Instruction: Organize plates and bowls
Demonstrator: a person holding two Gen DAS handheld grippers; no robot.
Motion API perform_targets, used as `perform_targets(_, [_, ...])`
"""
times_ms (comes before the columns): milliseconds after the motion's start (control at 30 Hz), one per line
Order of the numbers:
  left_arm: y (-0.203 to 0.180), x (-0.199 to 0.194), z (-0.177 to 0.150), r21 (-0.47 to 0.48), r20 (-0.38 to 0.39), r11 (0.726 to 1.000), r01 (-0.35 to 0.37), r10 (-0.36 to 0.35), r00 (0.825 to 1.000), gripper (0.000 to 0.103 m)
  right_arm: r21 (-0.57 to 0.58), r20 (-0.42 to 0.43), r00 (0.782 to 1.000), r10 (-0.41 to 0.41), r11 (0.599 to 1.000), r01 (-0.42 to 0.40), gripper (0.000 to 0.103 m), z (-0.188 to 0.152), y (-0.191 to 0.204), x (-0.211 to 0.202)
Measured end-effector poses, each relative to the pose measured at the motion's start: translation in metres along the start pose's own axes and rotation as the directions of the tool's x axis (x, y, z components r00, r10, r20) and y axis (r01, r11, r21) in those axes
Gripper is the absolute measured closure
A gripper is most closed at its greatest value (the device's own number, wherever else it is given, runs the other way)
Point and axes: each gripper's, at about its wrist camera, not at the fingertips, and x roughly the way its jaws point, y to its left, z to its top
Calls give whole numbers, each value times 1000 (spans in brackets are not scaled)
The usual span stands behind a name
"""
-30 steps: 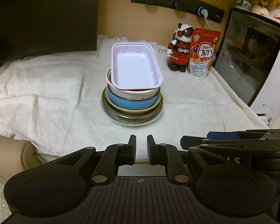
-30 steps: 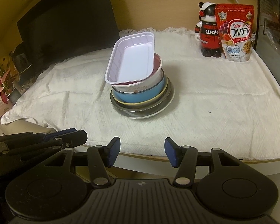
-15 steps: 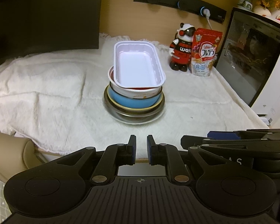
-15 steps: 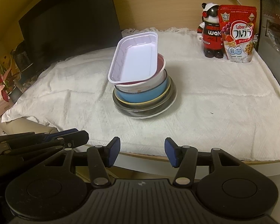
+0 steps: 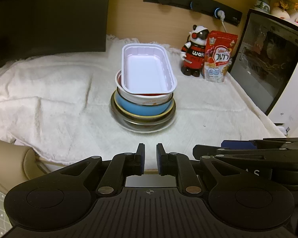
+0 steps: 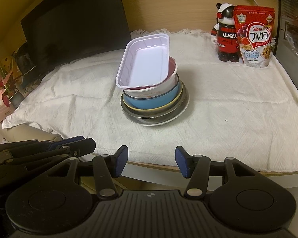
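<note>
**A:** Item one, the task's thing?

**B:** A nested stack (image 5: pixel 143 107) at the middle of the white cloth (image 5: pixel 49 103). From the top down: a white rectangular tray (image 5: pixel 147 73), tilted and resting across a red-lined white bowl (image 6: pixel 169 79); a blue bowl (image 5: pixel 141 107); a yellow-rimmed dish (image 6: pixel 155 109); a metal bowl (image 6: pixel 183 101); and a white plate (image 6: pixel 159 123) at the bottom.

**A:** Your grippers?

**B:** My left gripper (image 5: pixel 150 158) has its pads nearly together with nothing between them. My right gripper (image 6: pixel 151 161) stands partly apart, also empty. Both hover at the table's near edge, at six o'clock of the stack and well apart from it.

**A:** The step in hand?

**B:** I judge the stacking done, with both hands drawn clear. If anything remains, it is seating the tray squarely, which calls for a light pinch on its rim without shifting the bowls below.

**A:** And the views?

**B:** The left view alone shows the dark-doored appliance (image 5: pixel 268 59) at three o'clock. The right view alone shows pink flowers (image 6: pixel 2 85) at nine o'clock, and the tray's overhang more plainly. Both show the panda figure (image 6: pixel 226 33) and the cereal bag (image 6: pixel 254 39) at one o'clock.
</note>
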Motion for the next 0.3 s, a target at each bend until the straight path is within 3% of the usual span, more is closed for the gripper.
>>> perform_targets(200, [2,3,0,3,1,1000,0,0,1000,88,-6,-9,1000,2,1000,-2,50,3,-5,3])
perform_targets(300, [10,8,3,-21,-35,999,-45,44,998,88,-10,-19,1000,7,1000,-8,50,6,-8,9])
